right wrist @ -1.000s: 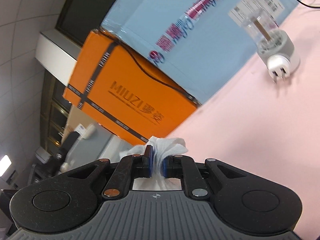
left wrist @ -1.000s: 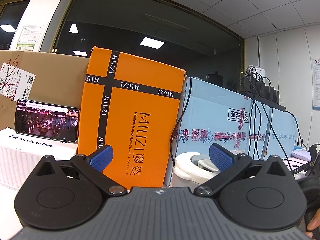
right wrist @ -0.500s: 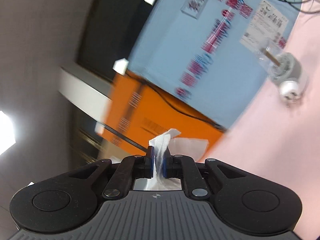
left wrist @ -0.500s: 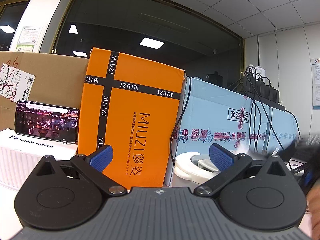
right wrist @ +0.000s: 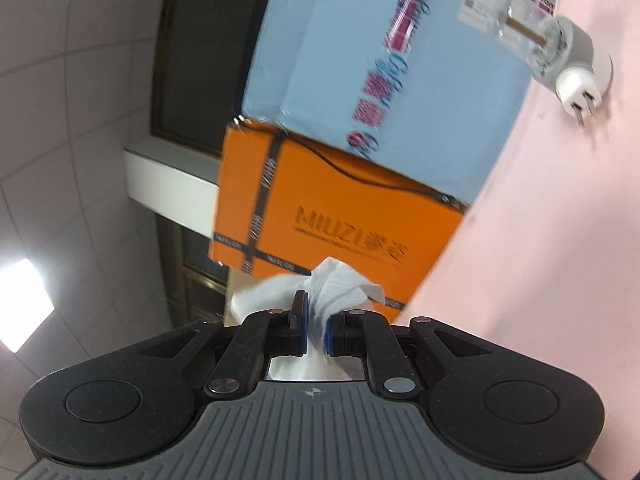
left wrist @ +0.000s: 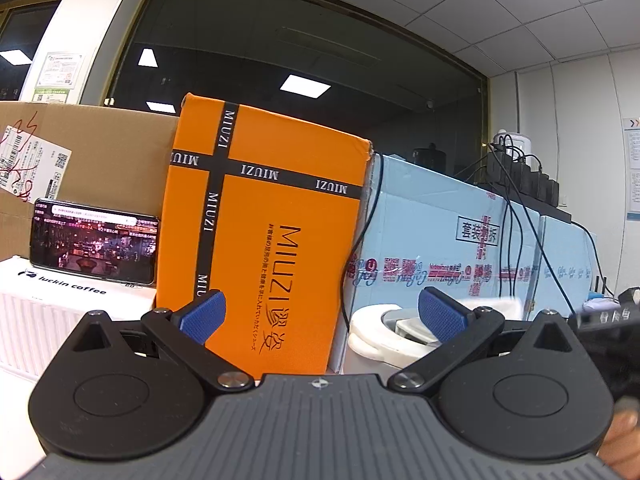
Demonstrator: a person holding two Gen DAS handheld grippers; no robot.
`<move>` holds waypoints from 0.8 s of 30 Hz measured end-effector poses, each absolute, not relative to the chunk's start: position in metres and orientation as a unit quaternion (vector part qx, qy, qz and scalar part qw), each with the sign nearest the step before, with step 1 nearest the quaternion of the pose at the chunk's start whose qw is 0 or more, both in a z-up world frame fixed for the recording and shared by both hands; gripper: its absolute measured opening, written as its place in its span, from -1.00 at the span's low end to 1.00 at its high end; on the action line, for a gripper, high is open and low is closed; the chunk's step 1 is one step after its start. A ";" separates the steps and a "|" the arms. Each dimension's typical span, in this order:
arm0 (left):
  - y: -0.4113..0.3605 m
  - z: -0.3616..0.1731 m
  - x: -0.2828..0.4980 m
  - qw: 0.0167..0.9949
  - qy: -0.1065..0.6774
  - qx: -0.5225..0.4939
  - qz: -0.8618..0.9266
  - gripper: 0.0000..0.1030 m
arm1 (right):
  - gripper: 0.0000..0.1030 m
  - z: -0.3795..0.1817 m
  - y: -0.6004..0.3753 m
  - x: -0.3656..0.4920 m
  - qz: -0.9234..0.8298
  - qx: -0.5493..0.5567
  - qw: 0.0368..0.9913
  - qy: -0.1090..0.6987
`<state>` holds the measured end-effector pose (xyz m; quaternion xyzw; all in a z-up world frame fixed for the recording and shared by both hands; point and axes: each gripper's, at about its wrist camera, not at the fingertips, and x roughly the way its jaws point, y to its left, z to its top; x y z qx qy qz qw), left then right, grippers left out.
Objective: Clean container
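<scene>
left tool point(left wrist: 320, 316) spread wide, level, nothing between pads. white container point(left wrist: 380, 334) just beyond right pad, upright, open mouth up, against blue box point(left wrist: 460, 240). right tool point(right wrist: 316, 326) pinching white tissue point(right wrist: 340, 284), tissue bunched, sticking forward past tips. view rolled: pink desk point(right wrist: 540, 280) runs up right side. orange box point(right wrist: 340, 220) beside blue box. clear-and-white part point(right wrist: 560, 56) lies on desk, prongs toward camera. phone point(left wrist: 94, 246) propped on white box point(left wrist: 60, 304). dark window behind.

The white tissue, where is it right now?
In the right wrist view, the white tissue is pinched in the shut right gripper at lower centre, in front of the orange box.
</scene>
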<state>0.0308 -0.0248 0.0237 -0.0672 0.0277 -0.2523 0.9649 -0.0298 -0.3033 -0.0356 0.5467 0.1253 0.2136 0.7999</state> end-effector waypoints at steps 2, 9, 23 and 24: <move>-0.024 0.023 0.032 0.965 0.029 -0.069 -0.252 1.00 | -0.81 -0.037 -0.302 -0.029 0.199 0.536 0.809 0.139; -0.025 0.024 0.030 0.965 0.028 -0.068 -0.252 1.00 | -0.81 -0.042 -0.292 -0.029 0.146 0.470 0.853 0.176; -0.026 0.024 0.029 0.964 0.028 -0.068 -0.254 1.00 | -0.82 -0.046 -0.292 -0.036 0.138 0.444 0.864 0.193; -0.026 0.024 0.030 0.964 0.028 -0.068 -0.255 1.00 | -0.82 -0.042 -0.292 -0.039 0.141 0.438 0.867 0.192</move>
